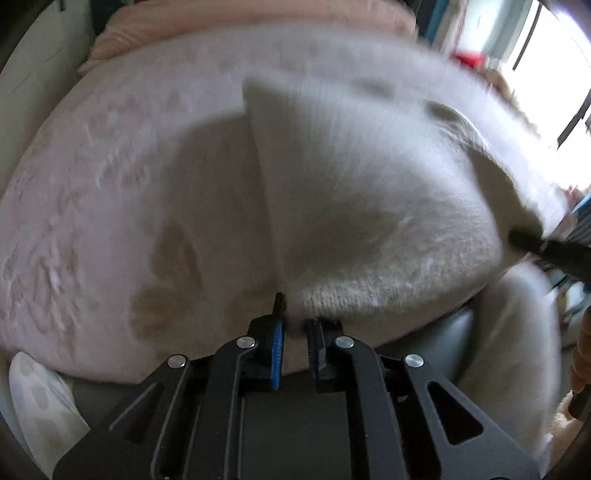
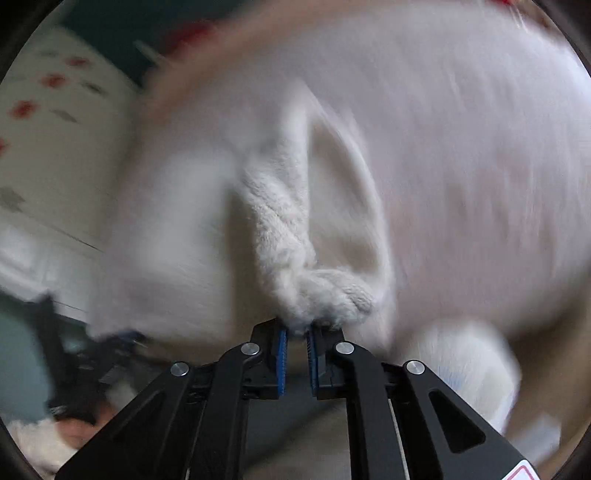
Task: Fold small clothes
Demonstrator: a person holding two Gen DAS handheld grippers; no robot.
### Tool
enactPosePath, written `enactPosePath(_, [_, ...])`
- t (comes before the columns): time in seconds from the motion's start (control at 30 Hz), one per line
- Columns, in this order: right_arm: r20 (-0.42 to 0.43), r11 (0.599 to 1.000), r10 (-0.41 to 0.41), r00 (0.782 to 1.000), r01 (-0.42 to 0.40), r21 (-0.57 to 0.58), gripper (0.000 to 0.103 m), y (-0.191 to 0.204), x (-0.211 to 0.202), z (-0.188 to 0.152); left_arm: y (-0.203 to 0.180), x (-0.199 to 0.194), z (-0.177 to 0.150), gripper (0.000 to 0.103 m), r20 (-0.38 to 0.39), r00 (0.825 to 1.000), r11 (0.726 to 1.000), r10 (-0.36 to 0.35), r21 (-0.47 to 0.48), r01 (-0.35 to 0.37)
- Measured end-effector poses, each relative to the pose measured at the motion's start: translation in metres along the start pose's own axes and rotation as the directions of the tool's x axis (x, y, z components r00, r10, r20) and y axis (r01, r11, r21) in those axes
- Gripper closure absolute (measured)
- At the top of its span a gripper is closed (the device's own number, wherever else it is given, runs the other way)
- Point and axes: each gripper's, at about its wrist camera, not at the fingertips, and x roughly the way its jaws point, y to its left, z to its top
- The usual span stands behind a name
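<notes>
A white fuzzy knit garment (image 1: 369, 192) hangs lifted above a pale pink bed cover (image 1: 110, 177). My left gripper (image 1: 295, 325) is shut on the garment's near edge. My right gripper (image 2: 295, 332) is shut on a bunched, twisted edge of the same garment (image 2: 284, 229). In the left wrist view the right gripper's black finger (image 1: 546, 247) shows at the garment's right end. Both views are blurred by motion.
A pink pillow or blanket (image 1: 240, 22) lies at the far end of the bed. A white cloth with pale print (image 1: 40, 398) lies at the lower left. A bright window (image 1: 546, 62) is at the right. A white surface with red spots (image 2: 48, 122) is at the left.
</notes>
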Motion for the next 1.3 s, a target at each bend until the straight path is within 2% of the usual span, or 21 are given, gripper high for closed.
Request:
enactPosePath(0.07, [0.041,1.000,-0.014,0.999,0.015,-0.012,0.085,0.006,-0.015,-0.006,-0.010,0.000,-0.006,0.090,-0.009,1.000,0.999,0.027,0.043,-0.026])
enactPosePath(0.1, [0.063,0.998,-0.045,0.997,0.047,-0.031,0.077,0.011,-0.025,-0.005,-0.012,-0.008,-0.007,0.089,0.011,1.000,0.998,0.026,0.058,-0.026])
enactPosePath(0.13, [0.096,0.992,-0.094,0.991,0.101,-0.070,0.074,0.021,-0.038,-0.003,-0.012,-0.018,-0.006,0.087,0.030,0.999,0.998,0.013,0.059,-0.015])
enactPosePath(0.17, [0.116,0.988,-0.113,0.987,0.124,-0.092,0.074,0.027,-0.047,-0.002,-0.010,-0.026,-0.004,0.079,0.041,0.999,0.999,0.002,0.052,-0.004])
enactPosePath(0.2, [0.152,0.984,-0.123,0.981,0.140,-0.109,0.074,0.036,-0.061,0.002,-0.006,-0.035,-0.002,0.064,0.059,0.998,0.999,-0.011,0.040,0.009])
enactPosePath(0.3, [0.243,0.983,-0.075,0.967,0.112,-0.145,0.073,0.057,-0.086,0.013,0.009,-0.063,0.005,0.048,0.122,0.991,0.998,-0.046,-0.045,0.052])
enactPosePath(0.33, [0.263,0.981,-0.056,0.963,0.101,-0.163,0.074,0.067,-0.091,0.017,0.015,-0.074,0.009,0.046,0.159,0.986,0.994,-0.054,-0.086,0.068])
enactPosePath(0.43, [0.326,0.975,0.001,0.945,0.072,-0.209,0.075,0.096,-0.096,0.033,0.016,-0.087,0.019,0.043,0.207,0.978,0.993,-0.025,-0.106,0.048])
enactPosePath(0.57, [0.307,0.975,0.061,0.950,0.009,-0.221,0.078,0.119,-0.081,0.047,0.023,-0.090,0.037,0.043,0.226,0.974,0.993,0.010,-0.116,0.016])
enactPosePath(0.67, [0.249,0.967,0.072,0.966,-0.007,-0.254,0.080,0.129,-0.052,0.045,0.028,-0.088,0.036,0.041,0.223,0.975,0.994,0.011,-0.111,0.015])
enactPosePath(0.7, [0.208,0.965,0.042,0.977,0.014,-0.261,0.083,0.125,-0.033,0.045,0.027,-0.088,0.034,0.039,0.219,0.976,0.994,0.014,-0.107,0.009])
enactPosePath(0.73, [0.135,0.958,-0.052,0.989,0.088,-0.271,0.084,0.116,0.000,0.043,0.027,-0.086,0.033,0.039,0.215,0.976,0.995,0.018,-0.105,0.005])
enactPosePath(0.77, [0.069,0.952,-0.109,0.992,0.124,-0.279,0.087,0.112,0.022,0.036,0.025,-0.083,0.032,0.039,0.209,0.978,0.995,0.019,-0.097,0.001])
enactPosePath(0.8, [0.054,0.956,-0.116,0.992,0.126,-0.265,0.089,0.106,0.032,0.033,0.024,-0.081,0.031,0.039,0.201,0.979,0.996,0.021,-0.089,-0.003])
enactPosePath(0.9, [0.105,0.969,-0.017,0.994,0.043,-0.245,0.087,0.127,-0.003,0.033,0.023,-0.080,0.029,0.038,0.194,0.981,0.998,0.027,-0.066,-0.015])
enactPosePath(0.97, [0.122,0.957,0.081,0.989,-0.043,-0.287,0.087,0.151,-0.021,0.036,0.023,-0.081,0.027,0.037,0.201,0.978,0.998,0.050,-0.054,-0.040])
enactPosePath(1.03, [0.097,0.935,0.113,0.989,-0.073,-0.346,0.087,0.175,-0.017,0.038,0.025,-0.079,0.027,0.036,0.197,0.979,0.998,0.049,-0.056,-0.039])
enactPosePath(1.1, [0.035,0.921,0.051,0.998,-0.034,-0.388,0.087,0.183,0.015,0.036,0.029,-0.077,0.027,0.035,0.181,0.982,0.996,0.055,-0.074,-0.042])
enactPosePath(1.17, [-0.042,0.899,-0.038,0.998,0.016,-0.438,0.095,0.182,0.065,0.027,0.033,-0.077,0.027,0.035,0.176,0.983,0.995,0.058,-0.088,-0.043])
enactPosePath(1.23, [-0.019,0.904,-0.010,1.000,0.001,-0.427,0.095,0.185,0.060,0.027,0.036,-0.080,0.026,0.035,0.180,0.981,0.994,0.068,-0.098,-0.051])
enactPosePath(1.3, [0.061,0.912,0.011,0.998,0.016,-0.410,0.095,0.191,0.023,0.031,0.041,-0.083,0.024,0.033,0.185,0.980,0.993,0.078,-0.099,-0.061])
